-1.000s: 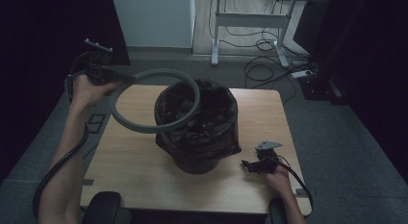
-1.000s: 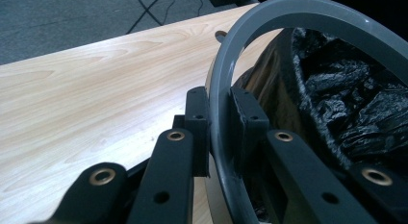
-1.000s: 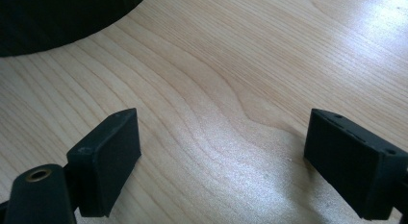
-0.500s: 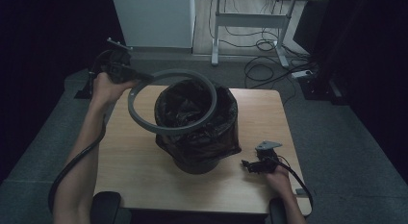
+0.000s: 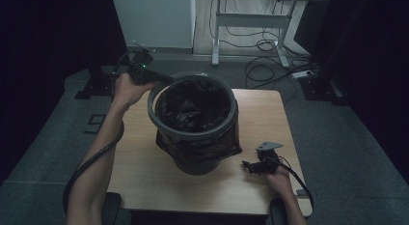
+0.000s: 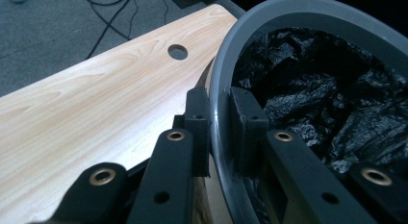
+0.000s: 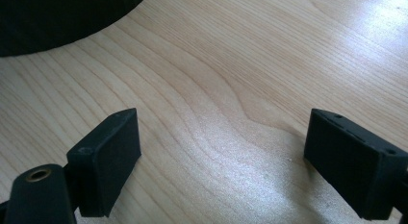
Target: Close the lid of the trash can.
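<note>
Grey plastic ring (image 5: 193,133) sits clamped in the left hand-held gripper (image 6: 219,132); right hand-held gripper (image 7: 221,161) rests released. Lower it level, seating evenly over the bag-lined bin (image 5: 197,157).

A light wooden table (image 5: 270,114) with 1 round hole (image 6: 177,52) in its top stands on grey carpet (image 5: 347,152) in a dim room, with a white cabinet (image 5: 154,17), a white-legged desk (image 5: 251,15) and loose cables (image 5: 270,65) behind it.
</note>
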